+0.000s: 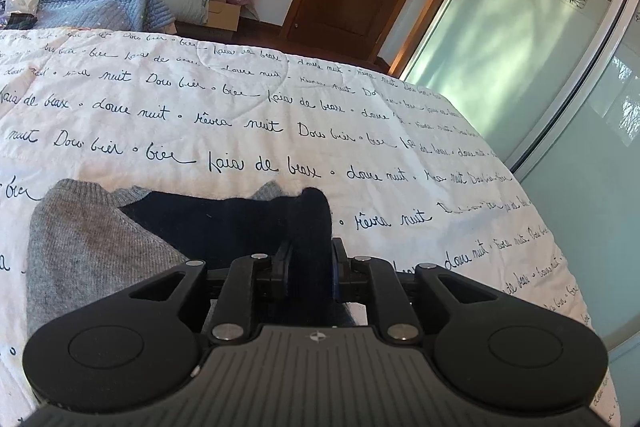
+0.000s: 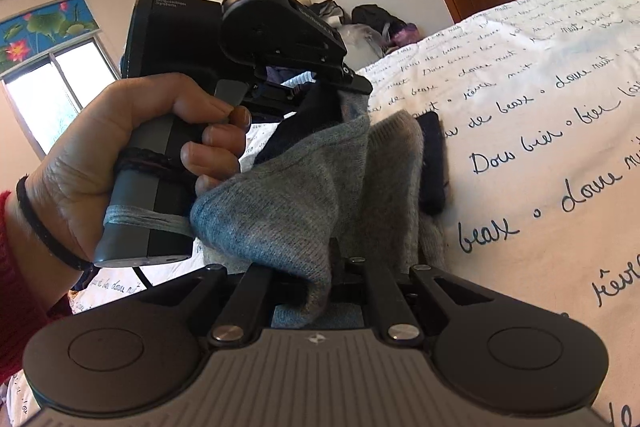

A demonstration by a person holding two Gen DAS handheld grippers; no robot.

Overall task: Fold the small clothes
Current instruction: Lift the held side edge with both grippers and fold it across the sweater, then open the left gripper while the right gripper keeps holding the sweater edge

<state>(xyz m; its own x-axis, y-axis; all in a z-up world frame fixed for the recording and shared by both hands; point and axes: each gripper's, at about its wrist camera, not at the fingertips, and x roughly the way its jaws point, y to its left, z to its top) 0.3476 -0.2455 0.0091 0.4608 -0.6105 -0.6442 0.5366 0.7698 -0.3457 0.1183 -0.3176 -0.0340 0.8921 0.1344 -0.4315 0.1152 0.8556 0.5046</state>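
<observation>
On quilt (image 1: 280,107), left claw (image 1: 310,267) pinching sock (image 1: 100,247), hand (image 2: 120,155) only in right cam

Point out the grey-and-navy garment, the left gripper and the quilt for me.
grey-and-navy garment (image 1: 92,247): left wrist view, grey knit part.
left gripper (image 1: 311,259): left wrist view, between its fingertips, shut on navy cloth.
quilt (image 1: 280,99): left wrist view, bare lettered surface.

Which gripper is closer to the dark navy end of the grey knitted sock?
Left. The left gripper is clamped on the dark navy end; the right gripper pinches the grey knitted sock at its grey part.
</observation>
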